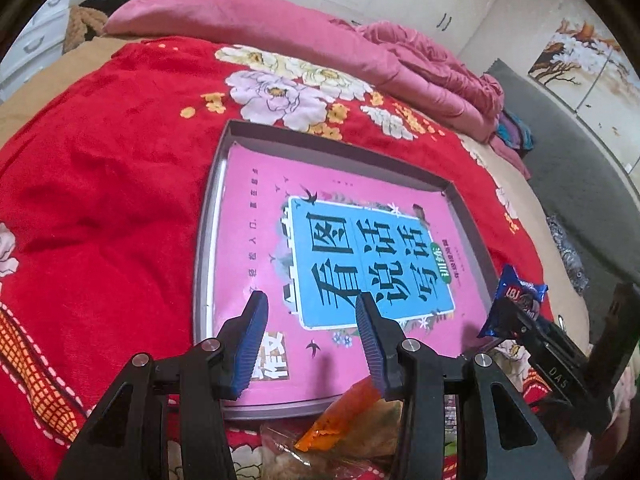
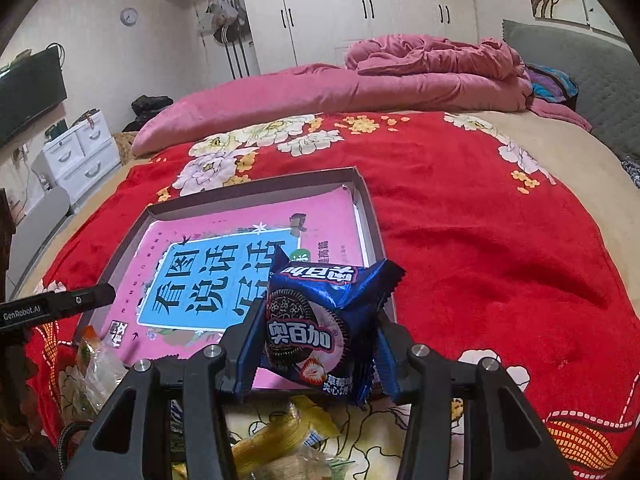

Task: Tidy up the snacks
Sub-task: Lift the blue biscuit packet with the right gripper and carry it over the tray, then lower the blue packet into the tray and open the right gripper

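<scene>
In the left wrist view, my left gripper (image 1: 312, 300) hangs in the lower middle of the frame, its blue ribbed fingers (image 1: 252, 336) standing apart with nothing between them. Under them lies the shallow grey tray (image 1: 202, 240), set on the red flowered blanket (image 1: 100, 180) that fills the left of the frame. A pink book (image 1: 256, 208) with a blue title panel covers the tray's floor. At the bottom edge, just below the tray's near rim, I see an orange packet (image 1: 344, 408) on top of a clear wrapper of snacks (image 1: 288, 456). At the lower right my right gripper (image 1: 516, 312) comes in, carrying the blue cookie packet (image 1: 514, 300) just outside the tray's right rim.

In the right wrist view, the tip of the left gripper (image 2: 88, 296) pokes in from the left edge, over the tray's near left corner (image 2: 132, 236). Below it, in the lower left, lies a clear bag with an orange corner (image 2: 94, 356). In the middle, the right gripper (image 2: 316, 336) is clamped on the blue cookie packet (image 2: 312, 320), which stands upright between the fingers (a chocolate sandwich cookie and a strawberry are printed on it). The packet is held above the tray's near right corner, hiding part of the pink book (image 2: 224, 240). Beneath the gripper, at the bottom of the frame, sits a yellow snack packet (image 2: 280, 432). The red blanket (image 2: 500, 248) spreads across the right, with a rolled pink quilt (image 2: 360, 84) across the top.
</scene>
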